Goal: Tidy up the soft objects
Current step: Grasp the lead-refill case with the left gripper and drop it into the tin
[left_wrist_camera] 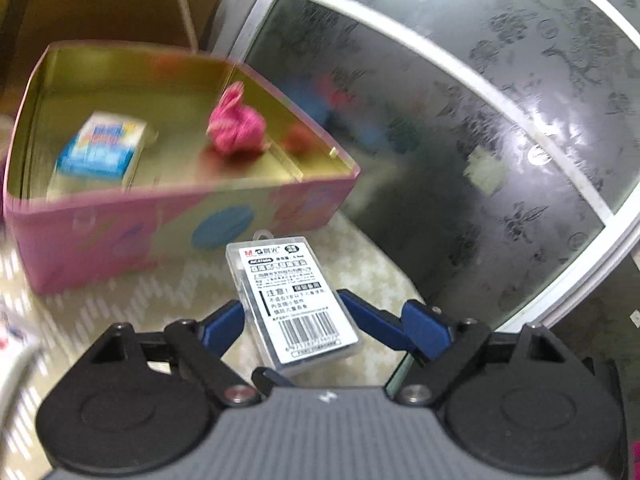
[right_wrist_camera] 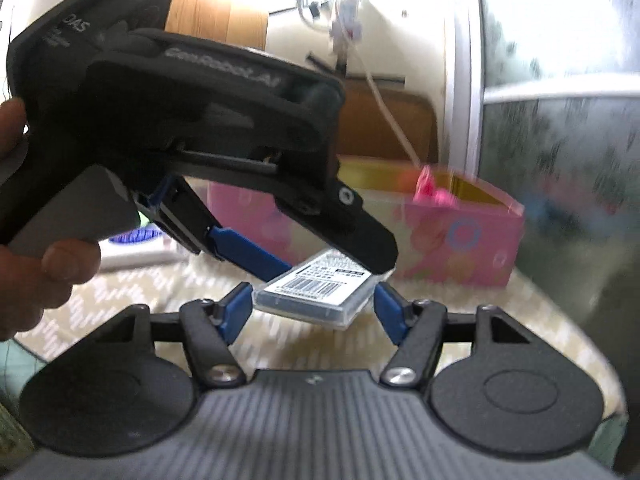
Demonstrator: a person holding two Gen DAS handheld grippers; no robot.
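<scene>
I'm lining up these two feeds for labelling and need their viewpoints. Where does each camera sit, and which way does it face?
Left wrist: sits on the left gripper, facing down over the clear plastic case toward the pink tin box; only its own blue fingers show.
Right wrist: sits on the right gripper, facing more level at the same case; the left gripper and the person's hand show.
Shared: case, box, pink soft toy, patterned table mat.

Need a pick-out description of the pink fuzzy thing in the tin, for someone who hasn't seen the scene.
Find the pink tin box on the patterned tabletop. Inside, against its right wall, sits the pink fuzzy toy. Its only neighbour in the tin is a flat blue-and-white packet; the toy is the lumpy magenta one.
</scene>
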